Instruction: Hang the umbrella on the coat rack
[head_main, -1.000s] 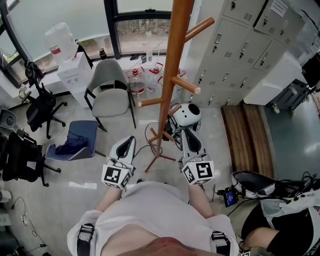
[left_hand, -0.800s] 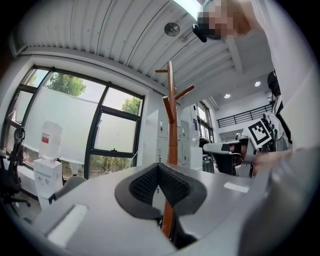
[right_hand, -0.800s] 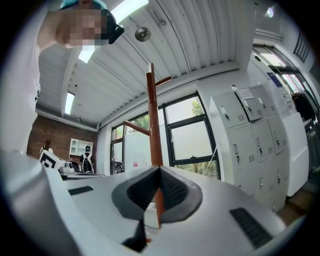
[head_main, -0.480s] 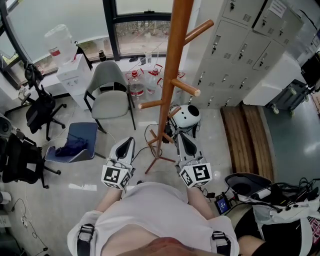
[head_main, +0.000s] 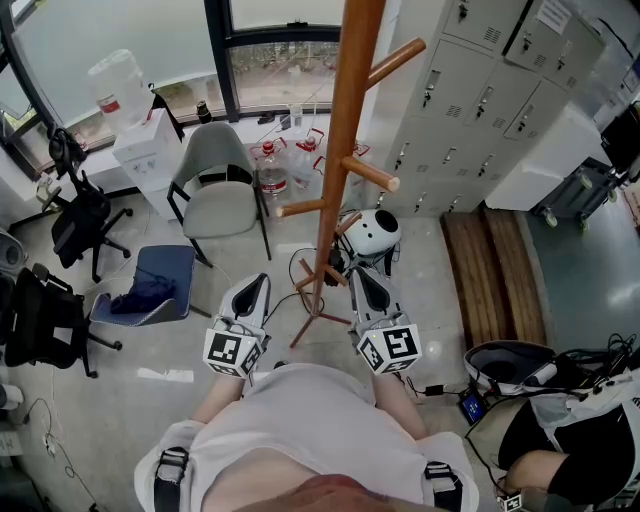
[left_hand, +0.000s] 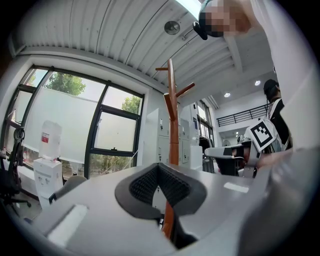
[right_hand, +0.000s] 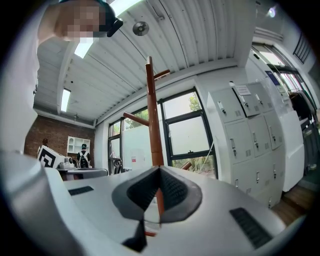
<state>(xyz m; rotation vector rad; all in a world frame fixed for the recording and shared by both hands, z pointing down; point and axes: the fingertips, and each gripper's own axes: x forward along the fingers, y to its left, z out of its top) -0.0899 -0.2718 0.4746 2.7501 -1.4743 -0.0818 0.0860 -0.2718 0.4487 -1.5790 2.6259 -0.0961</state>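
At the rack foot | left tool and right tool are pointing to 12 o'clock, jaws together, empty | umbrella not showing plainly; maybe white bundle by rack | risk: a bump shaking it off.

Furniture round an office floor
A grey chair stands near the floor's window edge, with plastic bottles just beside it. A water dispenser and a black office chair sit toward the left edge, and a blue seat lies nearer in. Grey lockers line the right edge, with a wooden bench before them.
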